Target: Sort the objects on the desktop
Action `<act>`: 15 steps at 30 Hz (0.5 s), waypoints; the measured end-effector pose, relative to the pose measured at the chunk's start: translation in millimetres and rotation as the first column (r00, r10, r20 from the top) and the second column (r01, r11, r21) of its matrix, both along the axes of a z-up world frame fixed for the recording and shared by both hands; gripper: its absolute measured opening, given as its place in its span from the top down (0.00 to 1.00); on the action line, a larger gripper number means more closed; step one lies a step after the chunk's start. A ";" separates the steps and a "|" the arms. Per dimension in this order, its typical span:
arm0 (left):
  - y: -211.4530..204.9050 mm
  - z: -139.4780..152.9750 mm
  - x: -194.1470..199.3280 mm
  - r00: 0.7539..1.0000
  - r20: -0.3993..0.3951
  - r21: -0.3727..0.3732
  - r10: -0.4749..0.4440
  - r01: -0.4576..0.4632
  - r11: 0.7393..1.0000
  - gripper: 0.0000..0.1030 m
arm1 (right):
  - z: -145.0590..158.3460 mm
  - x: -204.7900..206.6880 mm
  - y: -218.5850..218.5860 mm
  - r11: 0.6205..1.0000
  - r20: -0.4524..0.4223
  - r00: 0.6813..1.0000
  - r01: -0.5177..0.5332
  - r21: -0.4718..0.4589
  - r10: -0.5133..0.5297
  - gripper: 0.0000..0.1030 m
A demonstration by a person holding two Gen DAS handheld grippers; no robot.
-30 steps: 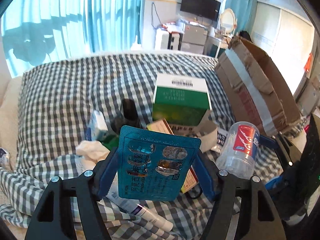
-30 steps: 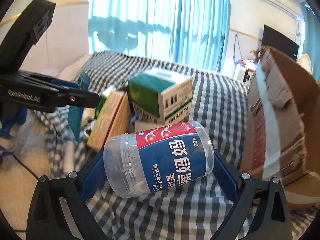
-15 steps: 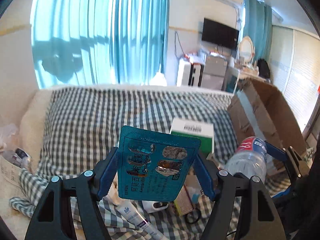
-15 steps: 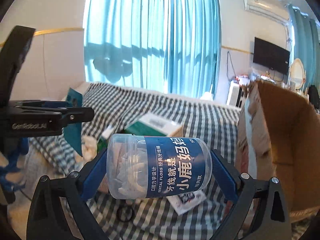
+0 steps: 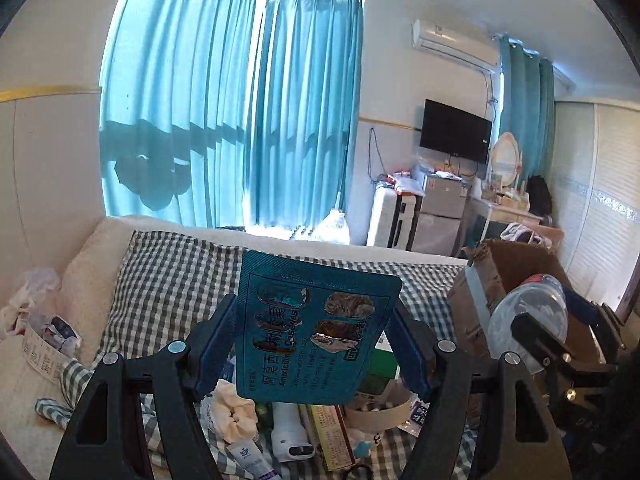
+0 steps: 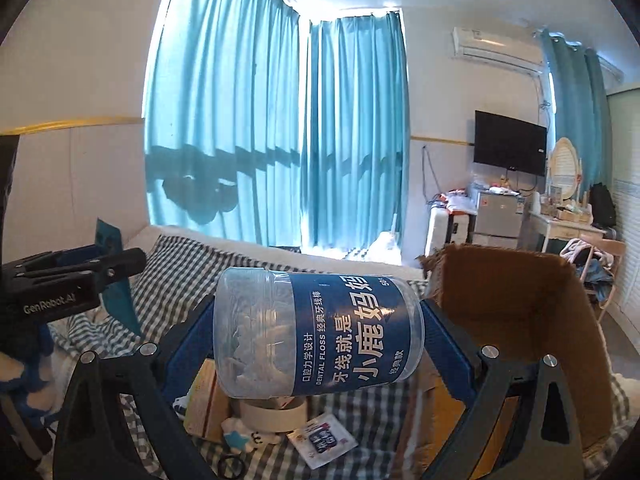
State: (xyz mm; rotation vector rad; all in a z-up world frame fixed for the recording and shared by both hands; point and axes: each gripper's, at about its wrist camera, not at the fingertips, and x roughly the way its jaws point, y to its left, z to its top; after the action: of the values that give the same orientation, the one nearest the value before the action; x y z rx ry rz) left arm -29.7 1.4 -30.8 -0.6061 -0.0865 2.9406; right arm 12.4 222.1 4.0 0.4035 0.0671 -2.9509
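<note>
My left gripper [image 5: 310, 342] is shut on a teal blister pack of pills [image 5: 312, 328] and holds it upright, high above the checked cloth [image 5: 168, 276]. My right gripper [image 6: 316, 336] is shut on a clear dental floss jar [image 6: 320, 332] with a blue label, held sideways above the cloth beside the open cardboard box [image 6: 520, 312]. The jar also shows at the right of the left wrist view [image 5: 528, 316], in front of the box [image 5: 516, 264]. The left gripper shows at the left of the right wrist view [image 6: 80, 276].
Below lie a tape roll [image 6: 274, 410], a small sachet [image 6: 322, 442], a yellow carton [image 5: 332, 436], a white device [image 5: 290, 432], a tube [image 5: 248, 456], crumpled tissue [image 5: 234, 412] and a green box [image 5: 382, 364]. A bag of scraps [image 5: 44, 332] sits far left.
Both grippers have risen well above the cloth with their loads. The view has tilted up to the curtains and wall. The right gripper with the jar has moved closer to the cardboard box.
</note>
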 end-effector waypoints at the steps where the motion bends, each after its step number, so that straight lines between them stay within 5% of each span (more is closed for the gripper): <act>1: 0.3 4.2 0.5 1.000 -0.013 -0.008 0.014 -0.014 1.000 0.29 | 6.4 1.9 2.2 1.000 -0.013 1.000 0.003 -0.001 -0.003 0.06; 15: 28.8 50.6 24.1 0.993 -0.120 -0.046 -0.006 0.000 0.999 0.29 | 64.4 44.7 34.8 0.999 -0.160 0.986 0.043 -0.002 -0.043 0.06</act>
State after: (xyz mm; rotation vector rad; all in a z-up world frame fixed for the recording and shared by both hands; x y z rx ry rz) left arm -5.7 30.2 19.8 -0.4338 -0.0052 2.9751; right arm 57.1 256.9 68.4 0.1686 0.0805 -3.0204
